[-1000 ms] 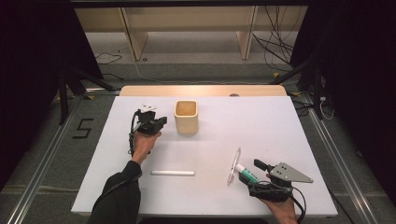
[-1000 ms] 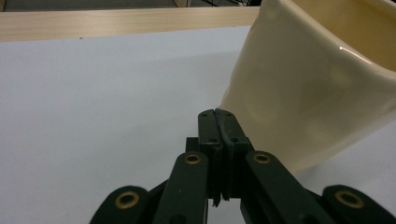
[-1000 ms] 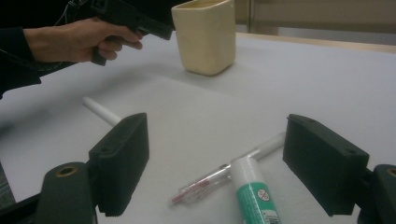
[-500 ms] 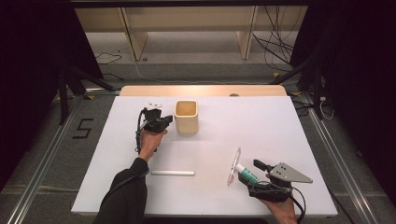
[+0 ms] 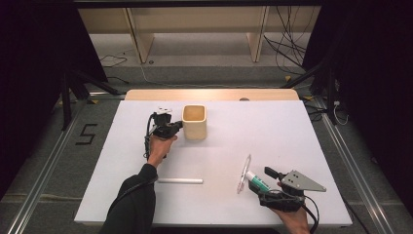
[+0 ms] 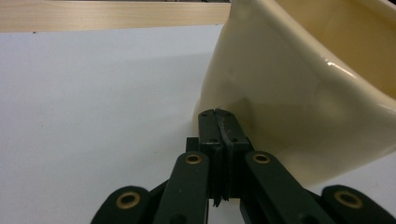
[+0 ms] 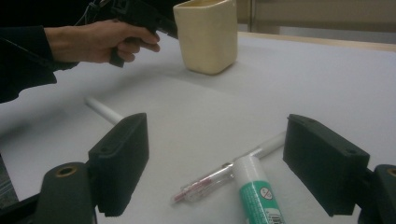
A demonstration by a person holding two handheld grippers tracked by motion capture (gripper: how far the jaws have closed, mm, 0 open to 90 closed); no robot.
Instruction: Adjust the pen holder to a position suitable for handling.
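A white counter seen from above, with a person's two arms coming in from the near edge, each hand working a hand-held gripper.

The left hand-held gripper is reached forward to a cream-coloured square cup that stands upright toward the far middle of the counter. Its jaws are pressed fully together with nothing between them, and in the left gripper view the closed tips sit right against the lower part of the cup's side wall. Whether they actually touch it or stop just short cannot be told. Closed tips at the wall, rather than jaws spread around the rim, suggest the cup is being nudged or steadied in place, not picked up.

The right hand-held gripper rests low at the near right of the counter. Its jaws stand wide open and grip nothing. Between them, lying flat, are a white and green tube and a clear-handled toothbrush, the tube lying partly across the brush. The open jaws on either side look ready to close on one of the two, likely so it can go to the cup.

A white stick lies flat on its own in the near middle of the counter, well apart from the cup and from both grippers.
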